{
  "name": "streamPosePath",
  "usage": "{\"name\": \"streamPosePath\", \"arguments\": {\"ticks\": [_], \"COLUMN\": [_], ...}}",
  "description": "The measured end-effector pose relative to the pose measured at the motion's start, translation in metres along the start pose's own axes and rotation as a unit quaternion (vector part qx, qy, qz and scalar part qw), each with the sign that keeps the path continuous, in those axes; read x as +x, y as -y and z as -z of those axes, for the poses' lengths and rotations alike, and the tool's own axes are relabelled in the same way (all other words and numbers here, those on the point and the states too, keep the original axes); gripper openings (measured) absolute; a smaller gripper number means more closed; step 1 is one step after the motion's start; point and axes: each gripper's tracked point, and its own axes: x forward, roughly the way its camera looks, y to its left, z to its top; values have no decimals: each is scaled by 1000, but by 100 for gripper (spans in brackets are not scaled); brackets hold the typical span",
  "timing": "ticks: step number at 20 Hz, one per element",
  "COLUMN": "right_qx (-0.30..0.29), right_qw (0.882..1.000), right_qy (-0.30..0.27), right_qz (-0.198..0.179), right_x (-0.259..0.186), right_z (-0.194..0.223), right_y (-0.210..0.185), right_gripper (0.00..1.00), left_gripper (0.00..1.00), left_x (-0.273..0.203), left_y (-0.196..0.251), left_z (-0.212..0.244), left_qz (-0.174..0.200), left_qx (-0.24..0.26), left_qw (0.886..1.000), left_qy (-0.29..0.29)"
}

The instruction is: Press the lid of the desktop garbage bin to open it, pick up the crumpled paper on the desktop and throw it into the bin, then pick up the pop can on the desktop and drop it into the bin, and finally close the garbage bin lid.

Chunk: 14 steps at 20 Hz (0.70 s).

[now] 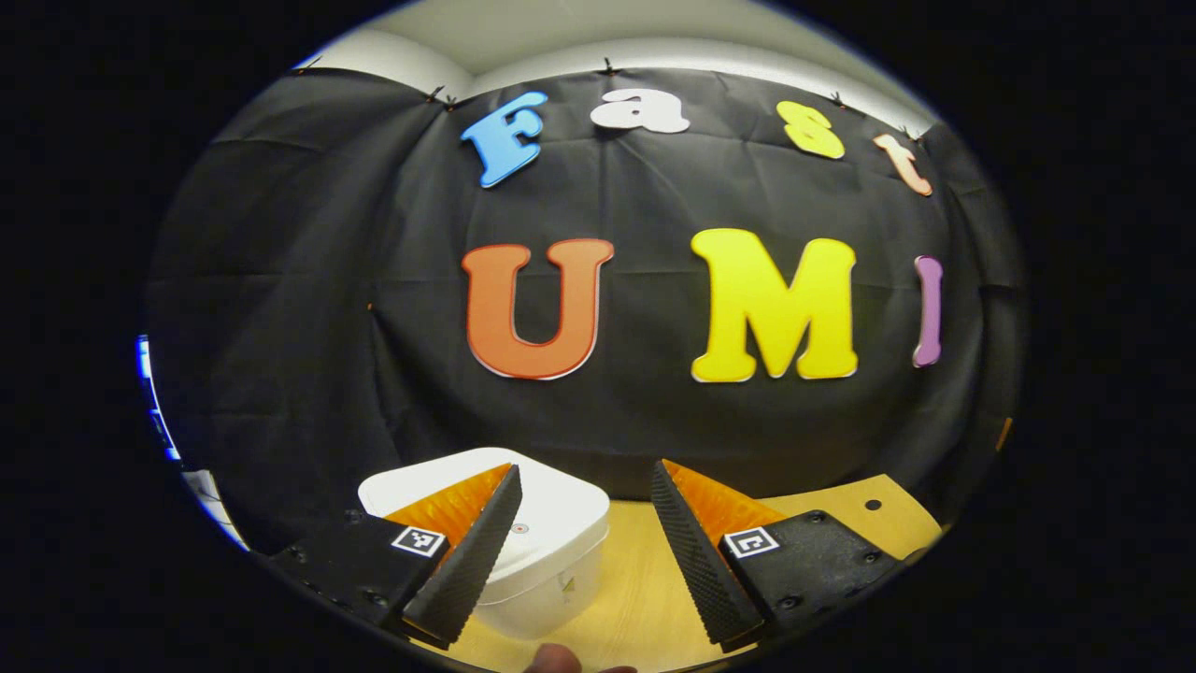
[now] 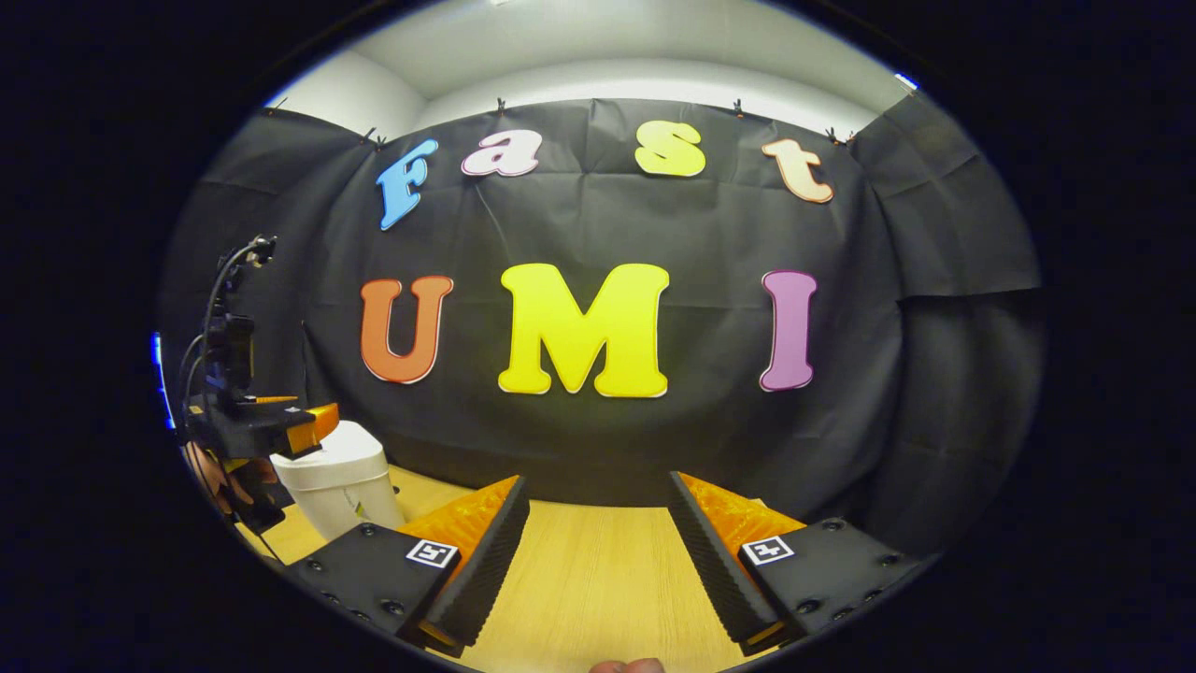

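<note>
A white desktop bin (image 1: 547,551) with its flat lid down stands on the wooden table, just behind and below my left gripper (image 1: 584,495). That gripper is open, held above the bin with its left finger over the lid. In the right gripper view the same bin (image 2: 341,477) stands at the far left, with the left gripper (image 2: 313,425) and a hand hovering over it. My right gripper (image 2: 598,505) is open above bare tabletop, holding nothing.
The wooden table (image 2: 598,579) runs back to the black cloth wall close behind the bin. A dark round hole (image 1: 873,505) marks the table's far right corner. A fingertip (image 1: 553,659) shows at the bottom edge of the left gripper view.
</note>
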Motion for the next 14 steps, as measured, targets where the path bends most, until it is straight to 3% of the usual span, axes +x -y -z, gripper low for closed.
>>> {"name": "streamPosePath", "arguments": {"ticks": [5, 9, 14], "right_qx": [0, -6, -5], "right_qw": [999, 999, 999], "right_qy": [28, 45, 43], "right_qz": [16, 28, 25], "right_x": [-11, -23, -31], "right_z": [-21, -26, -20], "right_y": [-17, -25, -35], "right_gripper": [94, 94, 94], "left_gripper": [92, 92, 93], "left_x": [-38, -58, -68], "left_y": [54, 55, 58], "left_z": [-17, -29, -19], "left_qz": [94, 101, 114], "left_qx": [-29, -30, -45], "left_qw": [995, 993, 992], "left_qy": [16, 43, 34]}}
